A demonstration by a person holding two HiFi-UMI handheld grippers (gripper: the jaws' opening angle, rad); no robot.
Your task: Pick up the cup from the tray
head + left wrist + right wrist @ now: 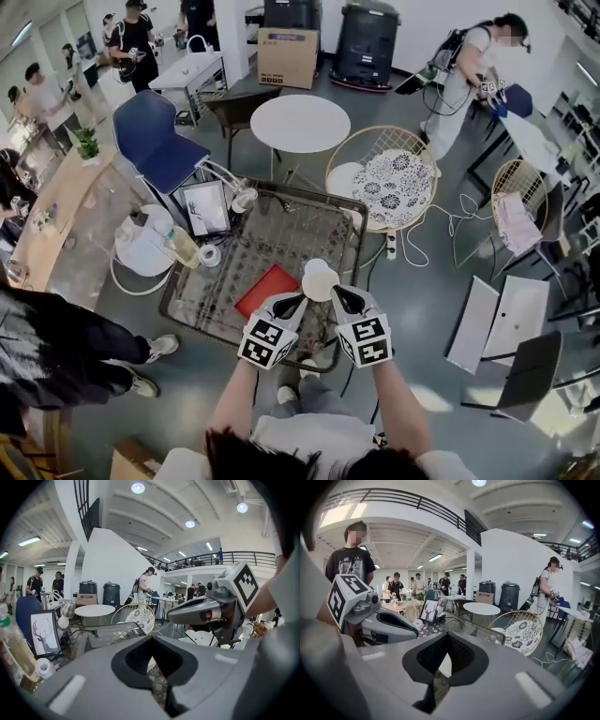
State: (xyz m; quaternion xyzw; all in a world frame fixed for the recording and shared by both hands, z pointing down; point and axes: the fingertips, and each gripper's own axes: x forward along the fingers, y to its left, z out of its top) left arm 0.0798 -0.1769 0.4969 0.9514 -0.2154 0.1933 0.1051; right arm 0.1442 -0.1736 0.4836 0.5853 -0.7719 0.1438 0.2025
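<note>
cup point(319, 279) stands white on the glass table point(291, 230), just beside the right corner of the red tray point(267, 291); left gripper point(297, 301) and right gripper point(338, 292) flank it from the near side, each with jaws pressed together, holding nothing

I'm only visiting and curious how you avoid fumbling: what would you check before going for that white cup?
1. Cup in plain sight: ok, it sits just ahead of both grippers.
2. Left gripper fingers apart: not ok, they are together.
3. Right gripper fingers apart: not ok, together too.
4. Nothing held already: ok, neither gripper grips anything.
5. Cup empty: cannot tell.
6. Room beside the cup: ok, only the grippers are near it on the glass table.
</note>
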